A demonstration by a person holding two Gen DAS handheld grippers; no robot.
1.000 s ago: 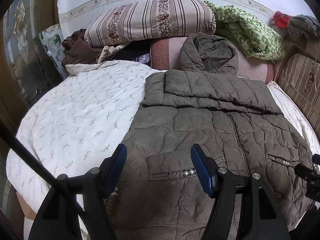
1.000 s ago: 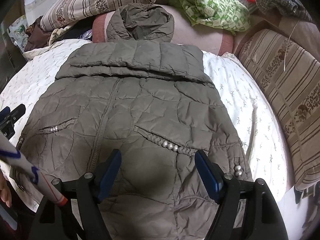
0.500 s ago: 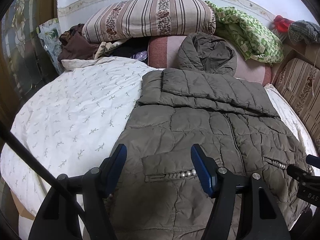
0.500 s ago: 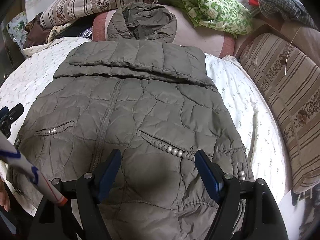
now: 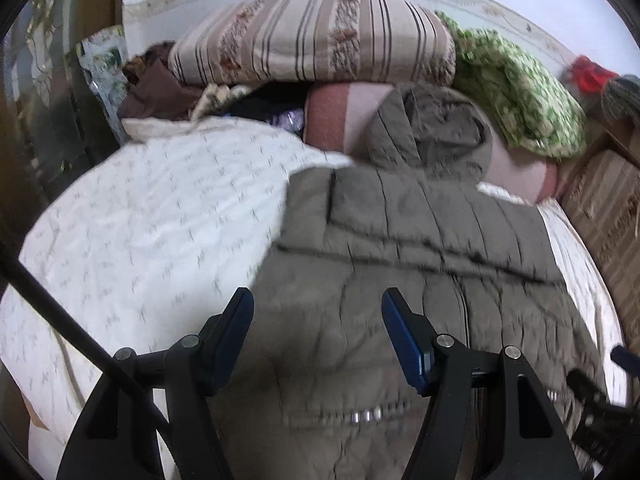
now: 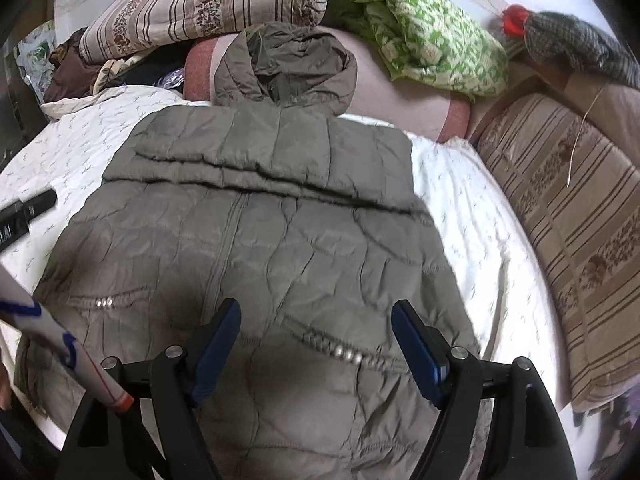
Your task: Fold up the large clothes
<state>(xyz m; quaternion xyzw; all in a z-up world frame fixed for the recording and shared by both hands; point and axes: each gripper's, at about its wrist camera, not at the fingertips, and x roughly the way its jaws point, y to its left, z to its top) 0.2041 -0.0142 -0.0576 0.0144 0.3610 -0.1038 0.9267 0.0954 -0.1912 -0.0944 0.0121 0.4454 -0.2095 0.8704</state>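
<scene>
Lying flat and face up on the white sheet (image 6: 472,216), the jacket (image 6: 280,248) fills the middle of both views, hood (image 6: 284,64) at 12 o'clock against a pink bolster (image 6: 404,108), zip running toward 6.

From the left wrist view, the sheet spreads from 9 to 11 o'clock, a striped pillow (image 5: 312,36) sits at 12, a green cloth (image 5: 516,104) at 1, and cartons (image 5: 604,200) at 3. The left gripper (image 5: 318,336) hangs over the jacket's lower front at 6, jaws apart, nothing between them; a beaded pocket (image 5: 364,416) shows just below.

From the right wrist view, a white pole (image 6: 60,344) crosses at 8 o'clock. The right gripper (image 6: 316,344) hovers at 6 over another beaded pocket (image 6: 344,354), jaws wide and just opened further, empty. A striped cushion (image 6: 568,232) lies at 3, beside the sheet.
</scene>
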